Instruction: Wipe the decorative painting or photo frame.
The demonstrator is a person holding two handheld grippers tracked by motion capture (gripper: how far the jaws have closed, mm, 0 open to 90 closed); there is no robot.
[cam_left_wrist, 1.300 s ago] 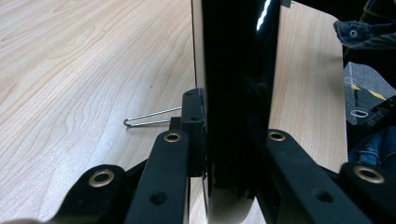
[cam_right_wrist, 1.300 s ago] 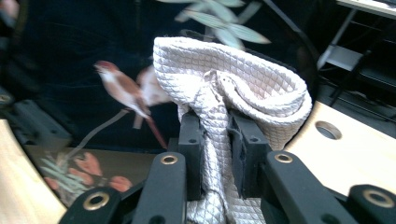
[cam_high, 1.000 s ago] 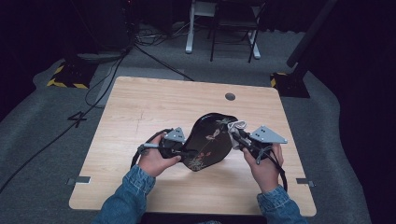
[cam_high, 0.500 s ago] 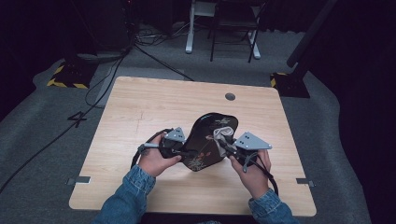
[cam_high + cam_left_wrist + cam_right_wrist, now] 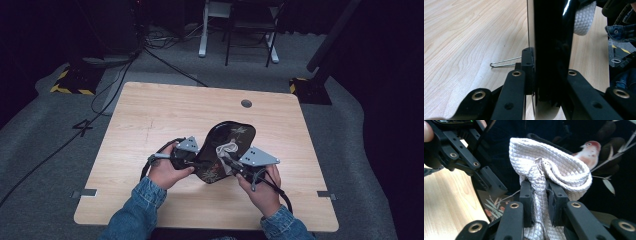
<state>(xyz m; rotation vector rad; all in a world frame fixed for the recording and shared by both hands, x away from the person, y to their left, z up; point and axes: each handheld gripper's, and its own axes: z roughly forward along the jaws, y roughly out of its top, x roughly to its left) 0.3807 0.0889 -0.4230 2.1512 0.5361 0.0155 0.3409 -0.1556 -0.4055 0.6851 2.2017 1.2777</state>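
A black lacquered tray (image 5: 231,142) painted with a bird and leaves is held tilted up over the table's near middle. My left gripper (image 5: 196,159) is shut on its left rim; in the left gripper view the glossy tray edge (image 5: 551,50) stands clamped between the jaws. My right gripper (image 5: 229,161) is shut on a white quilted cloth (image 5: 227,151), which lies bunched against the tray's painted face. In the right gripper view the cloth (image 5: 549,170) is pinched between both pads, with the painted bird (image 5: 590,151) behind it.
The wooden table (image 5: 165,110) has a round cable hole (image 5: 246,103) near its far edge. A bent wire clip (image 5: 504,62) lies on the wood beside the tray. Cables and chair legs are on the floor beyond the table.
My right gripper has slid the cloth left and toward the near side across the tray's face. The left hand and the tray have kept still.
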